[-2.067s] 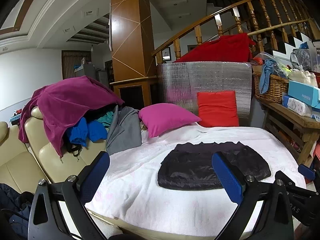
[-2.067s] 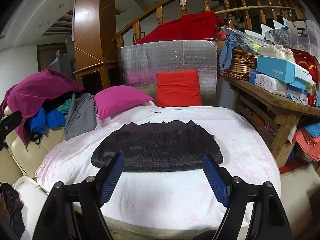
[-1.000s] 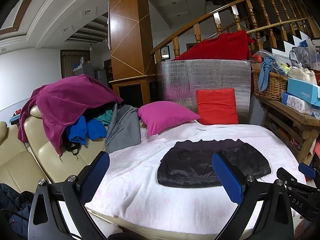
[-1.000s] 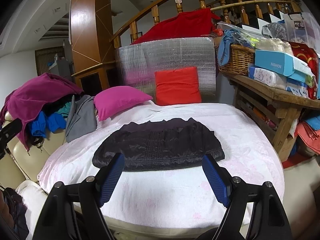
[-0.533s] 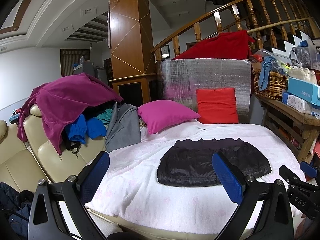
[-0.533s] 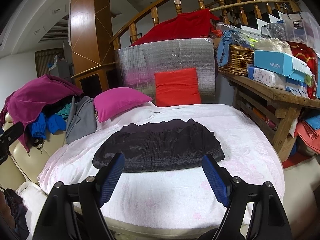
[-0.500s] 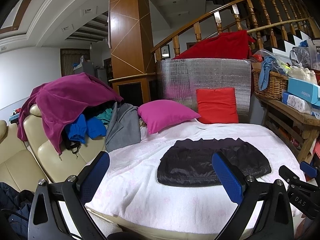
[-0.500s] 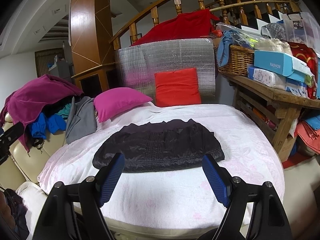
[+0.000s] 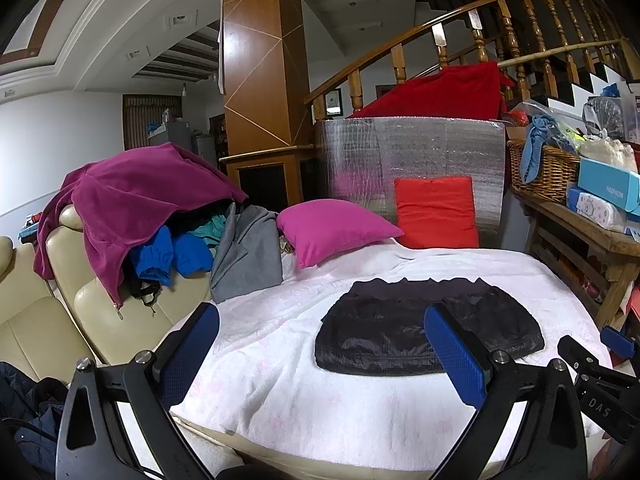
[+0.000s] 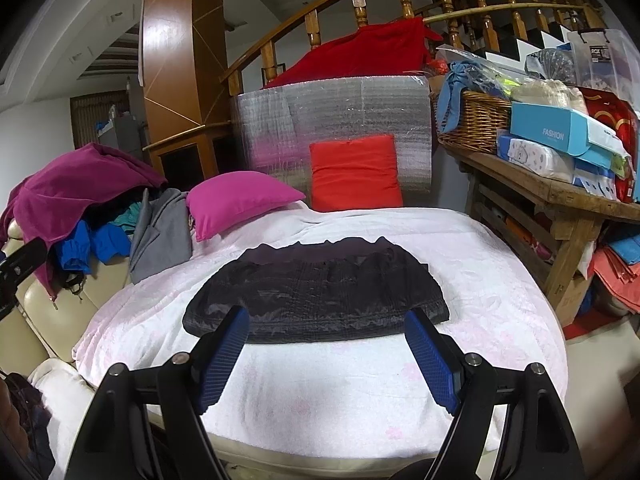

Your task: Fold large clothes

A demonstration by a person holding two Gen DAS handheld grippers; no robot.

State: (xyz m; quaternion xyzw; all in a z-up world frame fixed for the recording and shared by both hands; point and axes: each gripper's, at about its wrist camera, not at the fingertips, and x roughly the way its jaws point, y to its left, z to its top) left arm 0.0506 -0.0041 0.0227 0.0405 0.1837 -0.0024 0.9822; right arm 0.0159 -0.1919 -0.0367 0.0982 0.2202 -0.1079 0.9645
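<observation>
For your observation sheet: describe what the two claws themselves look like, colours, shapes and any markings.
Both the left claw and the right claw have black angular frames with cut-out openings, silver bolts at the joints, and two fingers faced with textured blue pads. White "DAS" lettering marks one black frame.

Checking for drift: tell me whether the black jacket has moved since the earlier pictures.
No. The black jacket lies in the same place on the white blanket, same gap below the red pillow.
</observation>
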